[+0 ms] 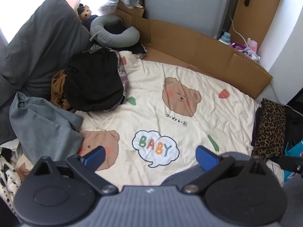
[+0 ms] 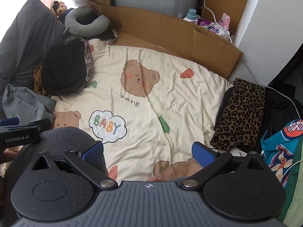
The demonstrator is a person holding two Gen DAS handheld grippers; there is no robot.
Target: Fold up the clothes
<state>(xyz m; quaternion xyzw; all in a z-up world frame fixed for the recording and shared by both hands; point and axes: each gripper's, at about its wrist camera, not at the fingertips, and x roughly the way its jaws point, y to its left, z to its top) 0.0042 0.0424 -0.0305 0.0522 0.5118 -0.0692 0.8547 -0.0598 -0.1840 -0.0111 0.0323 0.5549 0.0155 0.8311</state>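
The cream sheet point(image 2: 170, 98) carries a speech bubble point(image 2: 107, 126) reading "BABY" in coloured letters. Below the bear face point(image 2: 139, 78) runs a short line of black Japanese script point(image 2: 130, 102), ending in the character 熊. The left gripper point(image 2: 7, 124), seen from the right wrist, is marked "GenRobot.AI". A packet point(image 2: 215, 28) behind the cardboard point(image 2: 170, 34) shows inverted blue lettering, not legible.

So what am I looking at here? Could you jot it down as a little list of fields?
Place: bed with a cream bear-print blanket
Unfolded pile: black garment heaped at left, grey garment in front of it
Right edge: leopard-print cloth, seemingly folded
Behind: flattened cardboard, grey neck pillow
Left gripper: open, holding nothing
Right gripper: open, holding nothing
Folding: no garment laid out on the blanket
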